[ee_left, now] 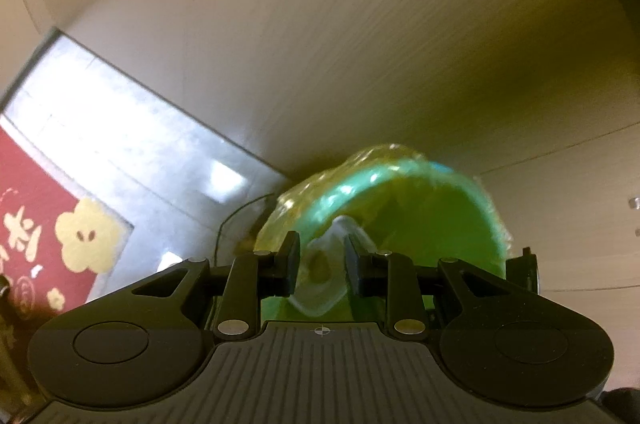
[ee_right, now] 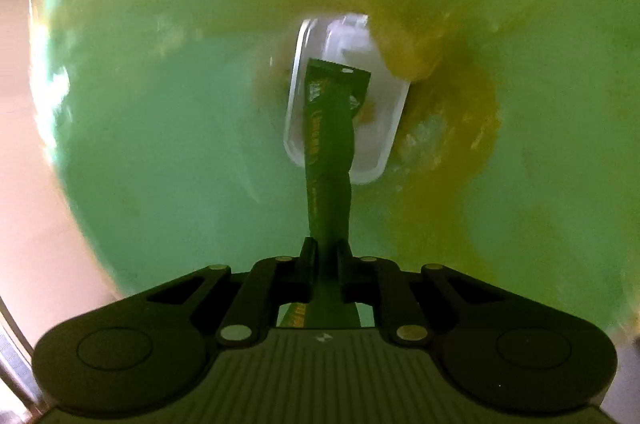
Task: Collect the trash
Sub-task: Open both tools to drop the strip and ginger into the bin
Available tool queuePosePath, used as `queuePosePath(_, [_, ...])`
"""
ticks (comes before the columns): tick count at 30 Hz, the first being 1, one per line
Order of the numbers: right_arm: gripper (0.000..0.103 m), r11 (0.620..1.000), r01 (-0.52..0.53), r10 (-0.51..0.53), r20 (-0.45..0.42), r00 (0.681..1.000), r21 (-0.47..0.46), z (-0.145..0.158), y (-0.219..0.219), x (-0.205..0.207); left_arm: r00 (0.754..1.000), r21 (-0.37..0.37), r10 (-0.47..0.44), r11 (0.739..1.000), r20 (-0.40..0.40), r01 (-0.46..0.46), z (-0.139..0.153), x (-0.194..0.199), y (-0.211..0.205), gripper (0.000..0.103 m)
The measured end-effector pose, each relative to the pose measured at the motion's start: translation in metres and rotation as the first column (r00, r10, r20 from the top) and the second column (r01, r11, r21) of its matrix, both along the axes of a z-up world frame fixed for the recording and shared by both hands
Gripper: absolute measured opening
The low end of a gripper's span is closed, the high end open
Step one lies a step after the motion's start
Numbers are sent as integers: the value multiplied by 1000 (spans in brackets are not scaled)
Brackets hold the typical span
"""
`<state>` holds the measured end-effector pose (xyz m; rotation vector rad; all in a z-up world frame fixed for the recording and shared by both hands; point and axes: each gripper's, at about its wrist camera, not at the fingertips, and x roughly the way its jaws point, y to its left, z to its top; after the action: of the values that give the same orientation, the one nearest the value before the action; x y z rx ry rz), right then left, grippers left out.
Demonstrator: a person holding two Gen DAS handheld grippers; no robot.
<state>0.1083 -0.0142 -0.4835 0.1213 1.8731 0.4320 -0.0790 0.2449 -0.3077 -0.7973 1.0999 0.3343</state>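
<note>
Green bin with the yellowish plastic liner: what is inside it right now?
Inside the green bin, a clear plastic tray lies at the bottom. A dark green wrapper, pinched in the right tongs, hangs over it. Anything beneath the tray is covered.

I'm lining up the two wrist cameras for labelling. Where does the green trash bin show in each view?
Left wrist view: the green trash bin sits low, right of centre, just beyond the left gripper, which grips a clear plastic piece.
Right wrist view: the bin's inside fills nearly the whole picture; the right gripper holds a dark green packet over a clear plastic tray.
Shared landmark: the yellowish bin liner.
</note>
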Motion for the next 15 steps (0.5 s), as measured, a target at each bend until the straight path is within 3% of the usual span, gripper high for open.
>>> queuePosePath(2, [12,998,59,-60,61,996,4,2,4,5,1000,-8,3,1000,10,-3,0,7,-1,28])
queuePosePath(6, [33,998,-41,46,118,992,-38,7,23,11,999,1,-10,1000,44,10,14,12,2,28])
queuePosePath(10, [40,994,-88,77,150,986,65,67,17,13,996,-19,-3,1000,89,4,29,12,4,28])
queuePosePath(15, [47,978,-162,122,276,953,127,168,-9,13,986,-29,-17,999,168,22,59,23,-2,28])
